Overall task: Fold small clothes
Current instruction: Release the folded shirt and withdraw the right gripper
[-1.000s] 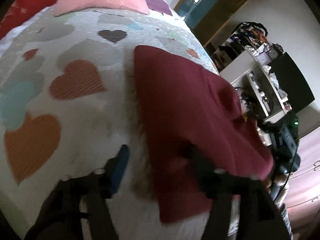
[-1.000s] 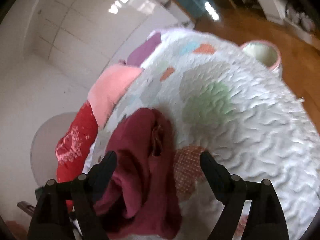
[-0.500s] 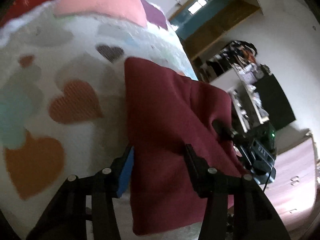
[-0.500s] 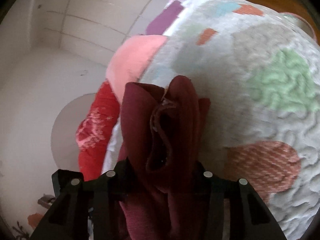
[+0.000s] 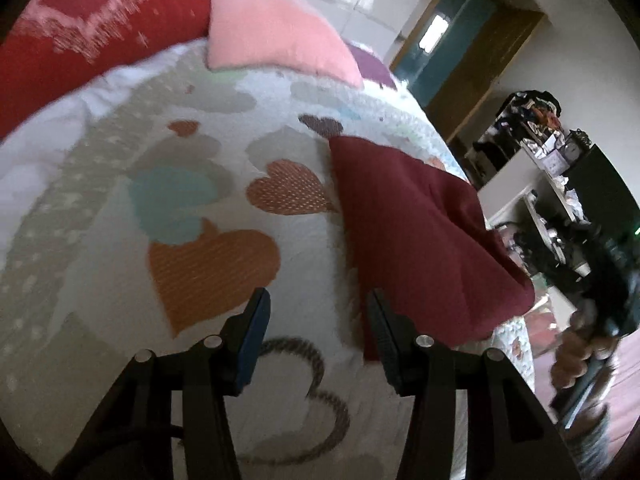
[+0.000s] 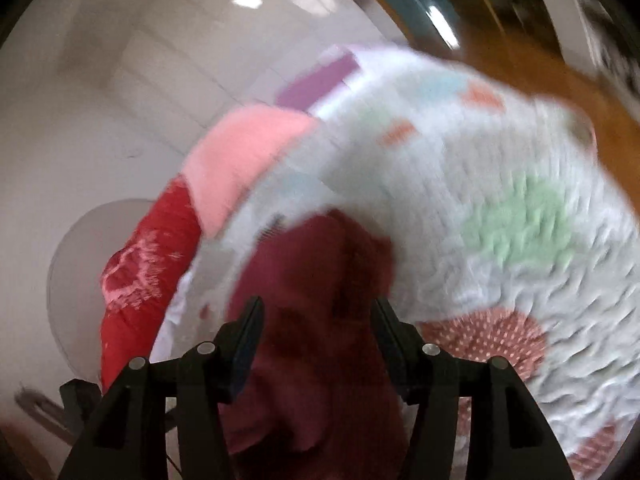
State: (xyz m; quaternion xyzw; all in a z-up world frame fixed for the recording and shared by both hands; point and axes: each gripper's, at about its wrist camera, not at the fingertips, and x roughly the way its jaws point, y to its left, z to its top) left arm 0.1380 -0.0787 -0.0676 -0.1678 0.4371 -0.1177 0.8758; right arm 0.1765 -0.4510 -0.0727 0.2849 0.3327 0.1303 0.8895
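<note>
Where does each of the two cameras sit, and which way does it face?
Left wrist: rides the left gripper, looking along its open fingers across the heart quilt towards the pillows, with the maroon garment on the right.
Right wrist: rides the right gripper, fingers apart over the same garment, facing the wall.
Shared: garment, quilt, pink pillow, red pillow.

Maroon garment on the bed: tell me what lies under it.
The maroon garment lies on the heart-patterned quilt. Quilt shows around its edges; whatever the cloth covers, including any folded layers, cannot be seen.
</note>
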